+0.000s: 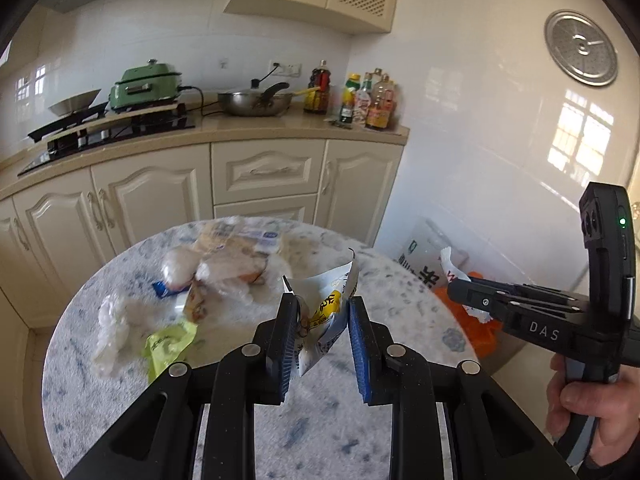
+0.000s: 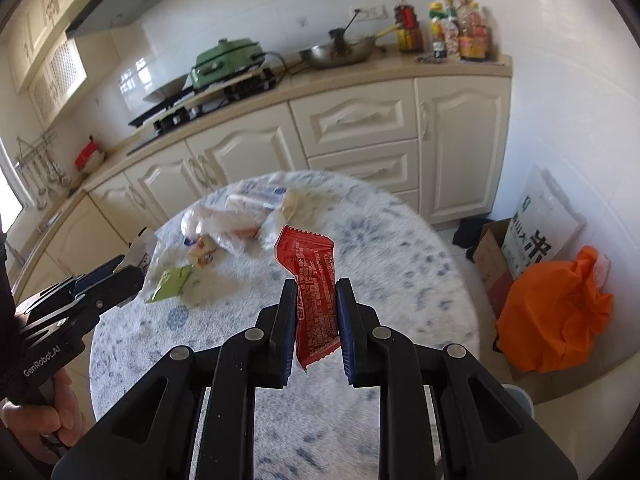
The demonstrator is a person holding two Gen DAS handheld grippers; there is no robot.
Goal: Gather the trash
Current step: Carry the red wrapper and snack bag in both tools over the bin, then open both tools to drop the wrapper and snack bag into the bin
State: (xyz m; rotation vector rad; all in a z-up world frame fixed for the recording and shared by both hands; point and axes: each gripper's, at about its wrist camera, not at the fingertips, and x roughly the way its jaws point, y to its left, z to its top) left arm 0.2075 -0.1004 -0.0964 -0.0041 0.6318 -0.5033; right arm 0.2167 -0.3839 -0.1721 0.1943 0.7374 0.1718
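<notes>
Kitchen, round counter point(image 1: 120, 420) with litter. Left tongs point(image 1: 322, 322) pinch white wrapper point(image 1: 328, 300); right tongs point(image 2: 316, 314) pinch red wrapper point(image 2: 314, 280). Both light, limp, slippery; grip mid-body.

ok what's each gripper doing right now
left gripper: shut on a white and yellow plastic wrapper
right gripper: shut on a red foil wrapper

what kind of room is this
A home kitchen, most likely: a gas stove on the countertop, a wok beside it, and sauce bottles along the tiled wall above cream cabinets.
</notes>
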